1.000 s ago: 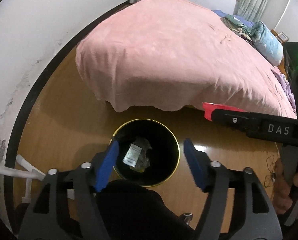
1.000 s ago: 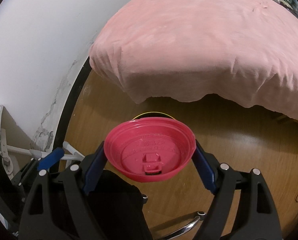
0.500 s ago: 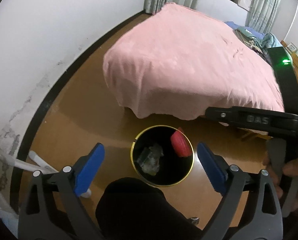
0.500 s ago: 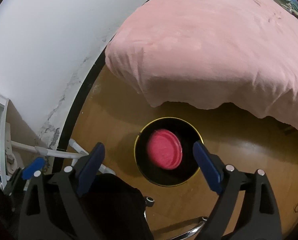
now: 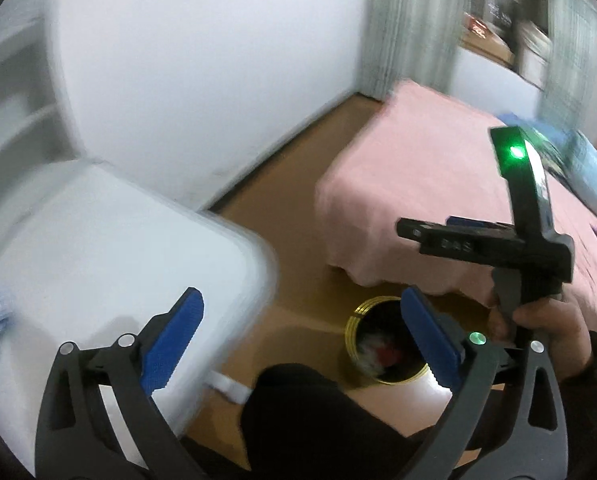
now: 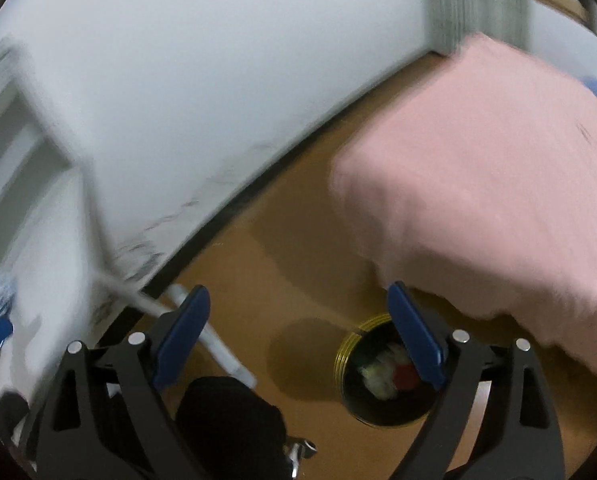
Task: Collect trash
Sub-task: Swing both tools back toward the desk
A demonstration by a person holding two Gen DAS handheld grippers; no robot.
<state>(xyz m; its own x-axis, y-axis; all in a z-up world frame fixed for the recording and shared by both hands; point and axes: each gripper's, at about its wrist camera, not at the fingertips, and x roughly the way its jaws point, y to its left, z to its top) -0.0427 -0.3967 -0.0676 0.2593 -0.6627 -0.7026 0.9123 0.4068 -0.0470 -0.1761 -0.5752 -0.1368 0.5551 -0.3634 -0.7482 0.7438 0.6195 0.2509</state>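
A black bin with a gold rim [image 5: 354,320] stands on the wooden floor by the bed. Inside it lie a red cup lid [image 5: 386,356] and pale crumpled paper [image 5: 365,354]. My left gripper [image 5: 301,294] hovers well above and to the left of the bin, its jaws opening with nothing between them. The right gripper [image 5: 422,234], held in a hand [image 5: 538,320], hangs above the bin. In the right wrist view the right gripper [image 6: 298,288] is open and empty. Its right finger overlaps the bin rim [image 6: 344,354], the red lid [image 6: 404,376] and the paper [image 6: 378,378].
A bed under a pink cover [image 5: 438,184] fills the right. A white table top [image 5: 98,248] sits under the left gripper, with white shelves [image 6: 14,160] by the wall. A black chair [image 6: 226,420] with a chrome leg [image 6: 298,450] stands near the bin.
The red lid left the right gripper and now lies in the bin. Both grippers rose and drew back leftward from the bin, and the left jaws spread wider.
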